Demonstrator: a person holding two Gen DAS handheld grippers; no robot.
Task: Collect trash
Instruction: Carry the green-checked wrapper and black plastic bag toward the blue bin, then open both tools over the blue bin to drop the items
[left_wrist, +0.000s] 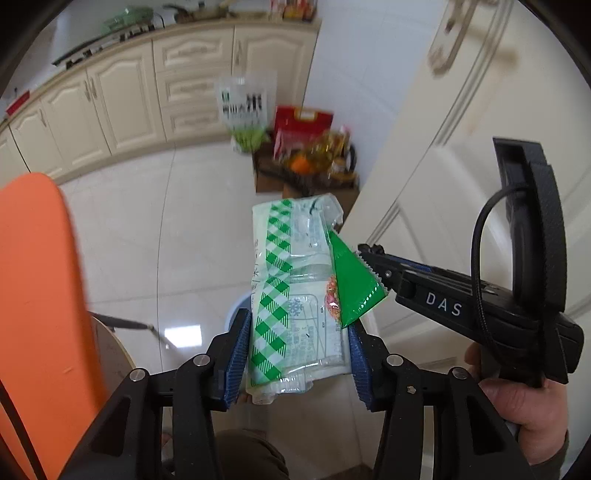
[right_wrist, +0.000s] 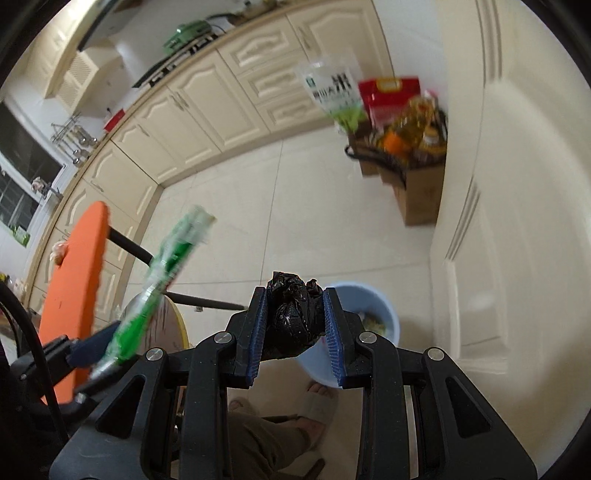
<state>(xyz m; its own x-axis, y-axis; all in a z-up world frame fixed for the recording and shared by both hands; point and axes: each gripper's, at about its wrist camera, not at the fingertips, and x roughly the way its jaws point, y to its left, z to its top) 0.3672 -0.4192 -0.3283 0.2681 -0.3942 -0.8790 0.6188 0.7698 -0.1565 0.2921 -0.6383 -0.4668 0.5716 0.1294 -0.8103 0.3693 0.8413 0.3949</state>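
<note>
Blue-padded left tool (left_wrist: 297, 354) grips a green-checked wrapper (left_wrist: 291, 291), right tool (right_wrist: 295, 332) clamps a black bag (right_wrist: 291, 317), both seemingly in mid-carry; next, release over the blue bin (right_wrist: 384, 314) at two o'clock below the bag.
</note>
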